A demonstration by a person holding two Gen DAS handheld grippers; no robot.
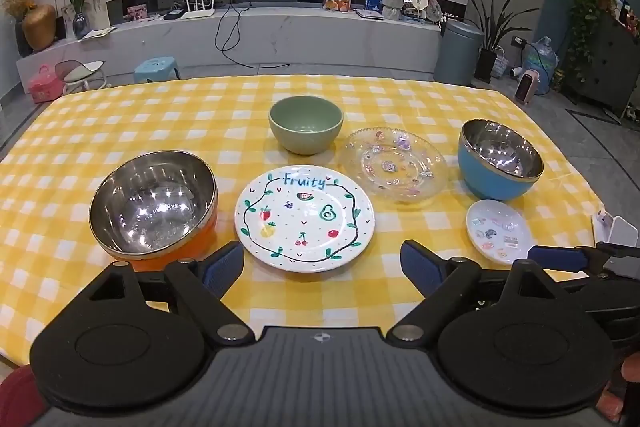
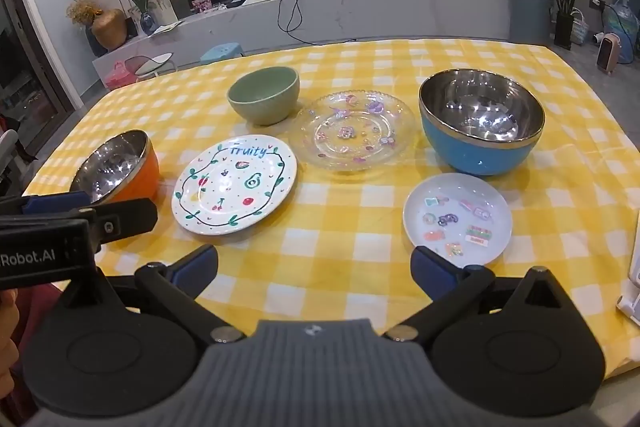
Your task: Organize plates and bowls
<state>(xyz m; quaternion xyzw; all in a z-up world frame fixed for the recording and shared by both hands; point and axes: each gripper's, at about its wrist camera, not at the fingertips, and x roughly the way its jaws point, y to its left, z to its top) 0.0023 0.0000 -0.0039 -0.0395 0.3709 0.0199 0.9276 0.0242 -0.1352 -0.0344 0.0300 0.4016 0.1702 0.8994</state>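
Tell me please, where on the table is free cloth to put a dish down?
Free: the near strip of tablecloth in front of the Fruity plate and small plate, the gap between those two, and the far cloth behind the green bowl. Crowded: glass plate close beside the blue bowl.

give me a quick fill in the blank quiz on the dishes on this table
1. The word painted on the white plate is ____.
2. The clear glass plate lies between the green bowl and the ____ bowl.
3. The steel-lined bowl beside the white plate is ____ outside.

Missing words: Fruity; blue; orange
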